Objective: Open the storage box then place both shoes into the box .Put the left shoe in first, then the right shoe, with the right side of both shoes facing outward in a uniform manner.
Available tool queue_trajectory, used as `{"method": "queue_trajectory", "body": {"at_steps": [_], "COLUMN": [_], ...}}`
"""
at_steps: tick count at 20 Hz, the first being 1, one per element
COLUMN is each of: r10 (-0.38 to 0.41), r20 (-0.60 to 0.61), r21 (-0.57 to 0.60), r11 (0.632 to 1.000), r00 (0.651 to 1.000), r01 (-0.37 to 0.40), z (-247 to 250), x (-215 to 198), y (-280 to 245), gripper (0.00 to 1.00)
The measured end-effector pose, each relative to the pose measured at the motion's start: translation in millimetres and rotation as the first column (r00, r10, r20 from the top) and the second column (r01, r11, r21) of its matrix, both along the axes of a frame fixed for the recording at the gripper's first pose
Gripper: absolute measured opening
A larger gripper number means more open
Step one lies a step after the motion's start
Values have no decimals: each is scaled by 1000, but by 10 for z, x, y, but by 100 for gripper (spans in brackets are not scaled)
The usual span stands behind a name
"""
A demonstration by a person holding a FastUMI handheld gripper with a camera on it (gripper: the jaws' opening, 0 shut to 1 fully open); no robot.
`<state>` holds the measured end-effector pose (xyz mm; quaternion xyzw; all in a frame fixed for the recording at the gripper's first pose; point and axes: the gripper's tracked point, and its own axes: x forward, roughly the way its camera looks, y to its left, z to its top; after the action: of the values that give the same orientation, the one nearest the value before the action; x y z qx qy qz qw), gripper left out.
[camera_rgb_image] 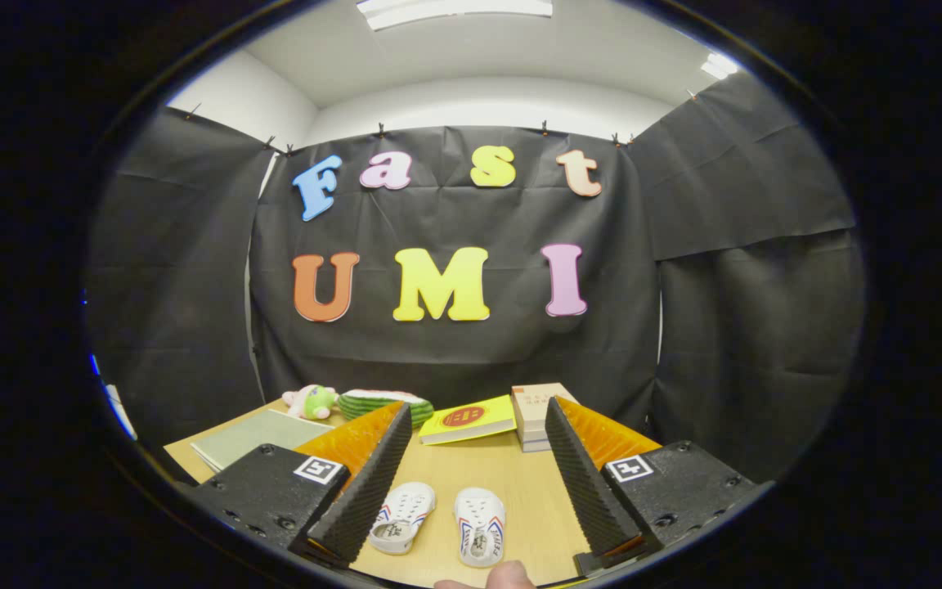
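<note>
Two small white shoes with red and blue side stripes lie on the wooden table, between my fingers. One shoe rests close to the left finger, toe pointing away and tilted. The other shoe lies just to its right, toe pointing away. My gripper is open, held above the table with nothing between its fingers. A fingertip of a person's hand pokes in just behind the shoes.
At the table's back edge lie a yellow book, a stack of pale books, a green striped plush, a small green and pink toy and a grey-green folder.
</note>
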<state>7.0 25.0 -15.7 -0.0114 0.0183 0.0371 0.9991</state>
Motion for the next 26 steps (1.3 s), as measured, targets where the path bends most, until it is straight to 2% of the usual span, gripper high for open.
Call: {"method": "queue_trajectory", "body": {"at_steps": [7,10,14,18,20,23,26], "r10": [190,308,418,526,605,689,727], "r20": [-74,-115,-193,-280,-297,-324,-348], "r21": [72,141,209,292,398,543,620], "r11": [980,946,901,843,782,696,652], "r00": [979,944,887,803,739,648,592], "r01": [-185,-291,-380,-451,-480,-469,-436], "z": [-187,-333,-633,-1038,-1209,-1482,-1717], "x": [126,165,248,298,276,285,339], "y": [405,655,893,1157,1365,1607,1755], "gripper": [100,100,100,100,100,100,99]}}
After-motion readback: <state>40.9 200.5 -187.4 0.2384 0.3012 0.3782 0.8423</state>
